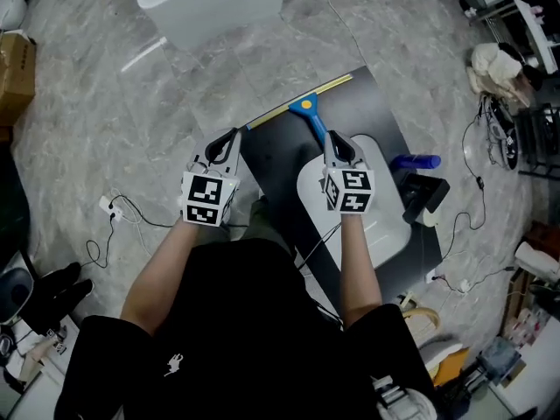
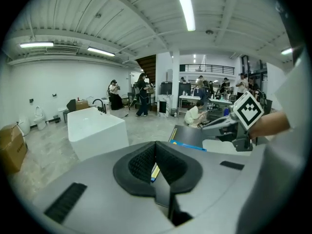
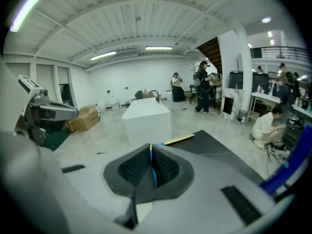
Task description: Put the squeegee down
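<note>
Left gripper (image 1: 232, 138), left of centre: jaws pressed together, empty. Squeegee (image 1: 311, 118), upper centre: lay flat on the dark mat (image 1: 271, 147), its blue handle pointing down-frame at the right gripper (image 1: 333, 140), apparently released. Right gripper, just right of centre: jaws all but together, nothing pinched. Handling advice: draw it back high, clear of the handle, so the yellow blade stays put.

You stand on a grey marble-pattern floor (image 1: 131, 103). A black mat (image 1: 372, 103) lies on it ahead of you, and a white tub (image 1: 210, 3) stands beyond the mat's far edge. A cardboard box (image 1: 16, 64) sits at far left, with loose cables (image 1: 114, 213) nearer you. Overhead, note a ribbed white ceiling (image 2: 122, 18) with tube lights (image 2: 185, 6). White walls (image 2: 48, 77), a staircase (image 2: 146, 65) and occupied tables (image 2: 195, 99) close the far end.
</note>
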`<state>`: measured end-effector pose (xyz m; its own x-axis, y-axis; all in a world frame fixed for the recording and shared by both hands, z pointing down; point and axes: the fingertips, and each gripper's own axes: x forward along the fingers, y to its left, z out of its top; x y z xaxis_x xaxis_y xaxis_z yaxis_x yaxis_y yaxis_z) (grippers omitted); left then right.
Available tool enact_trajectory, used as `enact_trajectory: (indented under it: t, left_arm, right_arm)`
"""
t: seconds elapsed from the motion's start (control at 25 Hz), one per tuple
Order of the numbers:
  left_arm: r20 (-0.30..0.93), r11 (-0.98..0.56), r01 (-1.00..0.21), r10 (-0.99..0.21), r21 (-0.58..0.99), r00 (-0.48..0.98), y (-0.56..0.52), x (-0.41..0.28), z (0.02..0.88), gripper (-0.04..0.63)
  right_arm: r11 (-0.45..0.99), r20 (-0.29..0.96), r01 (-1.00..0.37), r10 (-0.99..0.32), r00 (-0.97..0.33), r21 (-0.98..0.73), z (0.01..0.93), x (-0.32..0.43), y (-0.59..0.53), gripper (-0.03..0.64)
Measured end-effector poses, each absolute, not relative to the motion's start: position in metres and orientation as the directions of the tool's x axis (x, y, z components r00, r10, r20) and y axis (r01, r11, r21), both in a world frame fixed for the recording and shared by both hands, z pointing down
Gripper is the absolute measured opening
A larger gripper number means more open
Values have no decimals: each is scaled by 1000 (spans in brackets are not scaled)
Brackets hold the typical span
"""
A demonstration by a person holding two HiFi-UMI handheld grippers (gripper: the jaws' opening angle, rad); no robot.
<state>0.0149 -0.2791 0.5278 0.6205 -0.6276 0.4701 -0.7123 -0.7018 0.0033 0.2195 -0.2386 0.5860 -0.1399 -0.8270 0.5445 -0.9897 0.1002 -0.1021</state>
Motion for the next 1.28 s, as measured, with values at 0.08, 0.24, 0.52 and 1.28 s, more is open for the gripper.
enact_trajectory:
  t: [0.08,0.24,0.52,1.28]
  left_arm:
    - [447,-737,-676,-601,11,662,-272,14,519,2]
    - [391,-804,-594,-540,22,745,-255,9,501,2]
    - [299,-889,-457,-433,12,850,-225,-13,463,2]
    - [149,-955,-297,-294,-3,944,-179,-79,384,2]
  right_arm:
    - [46,520,-993,-849,-94,-106,568,216,-219,2]
    - [-77,452,-991,-892,19,-110,524,209,-178,2]
    - [-232,331,-967,-925,186,-104,460,173,-112,2]
    - [-387,222,-917,-907,358,-103,370,69,-5,2]
